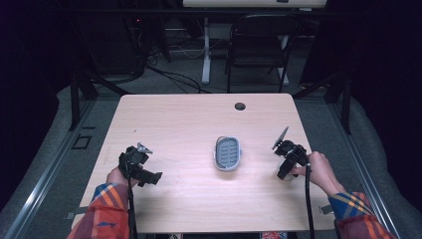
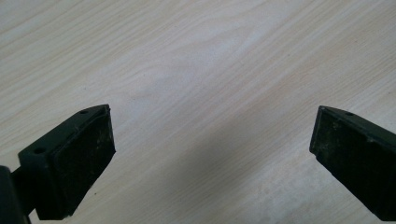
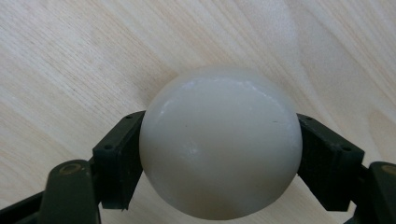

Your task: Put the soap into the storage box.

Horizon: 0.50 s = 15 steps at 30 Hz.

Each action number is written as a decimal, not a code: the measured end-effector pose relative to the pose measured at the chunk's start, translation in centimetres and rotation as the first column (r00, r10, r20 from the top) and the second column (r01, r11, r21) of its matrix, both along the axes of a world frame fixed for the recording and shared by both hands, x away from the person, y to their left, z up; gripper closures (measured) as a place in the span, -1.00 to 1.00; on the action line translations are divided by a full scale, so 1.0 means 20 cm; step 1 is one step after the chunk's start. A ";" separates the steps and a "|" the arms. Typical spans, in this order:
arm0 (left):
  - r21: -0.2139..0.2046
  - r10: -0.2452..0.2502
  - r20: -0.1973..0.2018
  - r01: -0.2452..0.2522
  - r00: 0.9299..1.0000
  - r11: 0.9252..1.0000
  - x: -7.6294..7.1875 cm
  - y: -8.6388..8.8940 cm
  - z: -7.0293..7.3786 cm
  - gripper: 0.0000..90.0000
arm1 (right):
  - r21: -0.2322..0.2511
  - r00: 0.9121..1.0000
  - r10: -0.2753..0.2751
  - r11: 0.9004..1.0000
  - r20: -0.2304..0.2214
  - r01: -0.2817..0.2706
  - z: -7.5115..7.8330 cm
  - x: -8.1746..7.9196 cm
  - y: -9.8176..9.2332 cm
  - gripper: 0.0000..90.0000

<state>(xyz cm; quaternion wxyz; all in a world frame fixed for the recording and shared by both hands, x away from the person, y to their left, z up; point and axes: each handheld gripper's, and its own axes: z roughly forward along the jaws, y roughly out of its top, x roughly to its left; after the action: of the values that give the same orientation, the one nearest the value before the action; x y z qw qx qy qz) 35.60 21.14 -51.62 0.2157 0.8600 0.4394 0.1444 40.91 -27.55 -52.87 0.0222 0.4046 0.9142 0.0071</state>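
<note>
A: Step in hand?

B: Holding, most likely ahead of a carry. Right gripper [image 3: 219, 154] closed on a white ball [image 3: 219, 144], fingers [image 3: 116, 158] pressed against its two sides, just above the desk [image 1: 174, 124] near the right edge.

A: And the left gripper [image 1: 142, 167]?

B: Fingers [image 2: 79, 158] spread wide, nothing between them, only bare wood below.

A: Next move?

B: Probably across to the grey oval dish [image 1: 228, 153] at mid-desk, well apart from the ball. Calls for a lift, a level carry leftward, then a release centred over the dish.

A: Pointing? Long axis?

B: None for the ball: round, same every way. Dish long axis running away from the person's side.
</note>
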 end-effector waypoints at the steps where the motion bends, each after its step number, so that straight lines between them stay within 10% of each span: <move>1: 0.000 0.001 0.001 -0.001 1.000 1.000 0.00 0.00 0.00 -1.00 | 0.014 1.000 -0.014 1.000 0.007 0.014 0.00 0.00 0.01 -0.48; 15: 0.001 0.001 0.001 -0.001 1.000 1.000 0.00 0.00 0.00 -1.00 | 0.015 1.000 0.028 0.999 0.011 -0.028 0.05 0.04 0.08 -0.48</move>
<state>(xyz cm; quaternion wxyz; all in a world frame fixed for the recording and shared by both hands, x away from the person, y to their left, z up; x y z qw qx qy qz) 35.57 21.14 -51.61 0.2155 0.8597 0.4398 0.1451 41.74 -25.88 -51.87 0.0241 0.3918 0.9196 0.0168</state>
